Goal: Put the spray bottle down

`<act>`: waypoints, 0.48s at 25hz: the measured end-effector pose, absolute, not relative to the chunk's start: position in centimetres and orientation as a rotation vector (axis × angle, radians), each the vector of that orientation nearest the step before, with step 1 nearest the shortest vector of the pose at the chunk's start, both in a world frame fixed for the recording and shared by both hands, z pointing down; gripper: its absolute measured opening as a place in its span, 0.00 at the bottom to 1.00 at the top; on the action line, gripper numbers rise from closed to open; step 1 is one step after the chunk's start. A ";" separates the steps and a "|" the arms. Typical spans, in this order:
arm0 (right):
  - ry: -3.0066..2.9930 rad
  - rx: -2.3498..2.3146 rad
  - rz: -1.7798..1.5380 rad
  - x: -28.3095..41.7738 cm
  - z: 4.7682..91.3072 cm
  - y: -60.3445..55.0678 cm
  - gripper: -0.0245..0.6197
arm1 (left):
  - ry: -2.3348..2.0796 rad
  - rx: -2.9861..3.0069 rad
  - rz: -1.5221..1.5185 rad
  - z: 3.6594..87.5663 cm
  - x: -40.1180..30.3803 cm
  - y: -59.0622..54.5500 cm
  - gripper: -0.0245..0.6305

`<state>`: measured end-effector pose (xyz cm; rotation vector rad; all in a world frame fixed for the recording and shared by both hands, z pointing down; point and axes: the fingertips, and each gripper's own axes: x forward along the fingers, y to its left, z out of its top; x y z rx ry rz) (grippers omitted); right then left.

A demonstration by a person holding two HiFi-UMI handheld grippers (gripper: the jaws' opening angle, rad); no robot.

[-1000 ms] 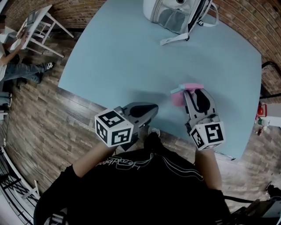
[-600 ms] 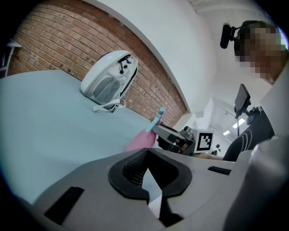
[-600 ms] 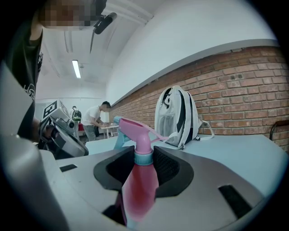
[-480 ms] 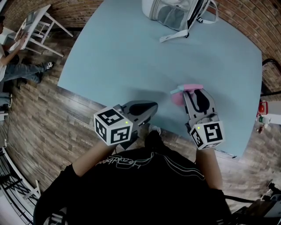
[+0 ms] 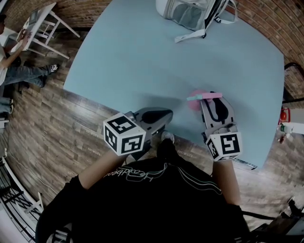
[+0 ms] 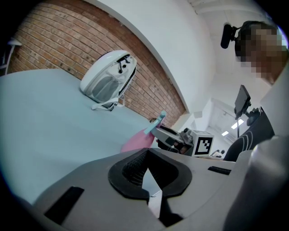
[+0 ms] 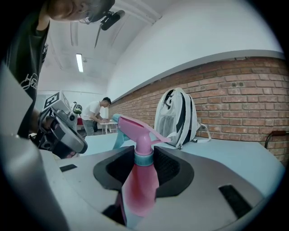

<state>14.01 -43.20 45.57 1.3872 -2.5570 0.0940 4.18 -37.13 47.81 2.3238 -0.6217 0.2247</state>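
A pink spray bottle (image 5: 194, 103) with a light blue trigger stands upright between the jaws of my right gripper (image 5: 209, 98), which is shut on its neck (image 7: 143, 155). It sits low over the light blue table (image 5: 142, 57), near the front edge; whether its base touches the top is hidden. In the left gripper view the bottle (image 6: 135, 142) shows to the right, tilted. My left gripper (image 5: 166, 115) hovers at the table's front edge, left of the bottle, its jaws together on nothing (image 6: 146, 178).
A white and grey backpack (image 5: 190, 14) lies at the table's far side, its strap trailing onto the top. Brick-pattern floor surrounds the table. A person sits by a white chair (image 5: 40, 28) at the far left.
The right gripper and the bottle shifted slightly away from me and the spray head turned a little. The left gripper has hardly moved.
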 end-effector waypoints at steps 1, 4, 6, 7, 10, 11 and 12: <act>-2.553 1.393 0.089 14.1 45.6 -43.2 0.24 | -0.618 2.322 0.222 47.8 4.3 -37.0 0.05; -2.551 1.412 0.097 14.3 45.6 -43.0 0.24 | -0.610 2.324 0.225 47.8 4.6 -36.5 0.05; -2.554 1.423 0.111 14.5 45.8 -43.0 0.24 | -0.604 2.327 0.228 47.7 4.7 -36.2 0.05; -2.555 1.429 0.120 14.6 45.9 -42.9 0.24 | -0.602 2.328 0.230 47.7 4.8 -36.2 0.05; -2.557 1.439 0.140 14.9 45.9 -42.8 0.24 | -0.606 2.333 0.233 47.4 4.7 -36.0 0.05; -2.559 1.440 0.147 14.9 45.8 -42.7 0.24 | -0.608 2.335 0.232 47.3 4.7 -35.9 0.05; -2.565 1.440 0.157 15.0 45.8 -42.6 0.24 | -0.610 2.337 0.231 47.2 4.7 -35.9 0.05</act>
